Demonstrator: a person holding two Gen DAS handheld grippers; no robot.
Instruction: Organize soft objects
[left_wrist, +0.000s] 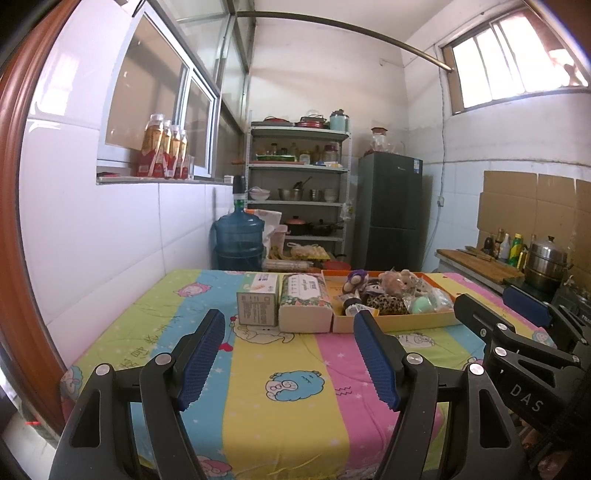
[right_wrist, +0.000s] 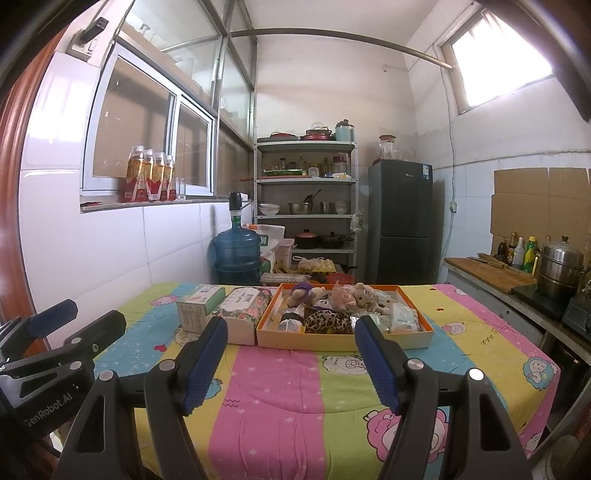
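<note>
Both tools (left_wrist: 288, 354) (right_wrist: 288, 360) gape empty, well short of the toy-filled orange box (right_wrist: 343, 341).

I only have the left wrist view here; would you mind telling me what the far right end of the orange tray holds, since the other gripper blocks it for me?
Observer: In the right wrist view, a clear packet of white items lies at the right end of the orange tray.
Operator: Thank you. Is the right gripper holding anything?
Observer: No, the right gripper is open and empty, short of the tray.
Operator: And what is right of the table?
Observer: A dark cooktop sits beside the steel steamer pot.
</note>
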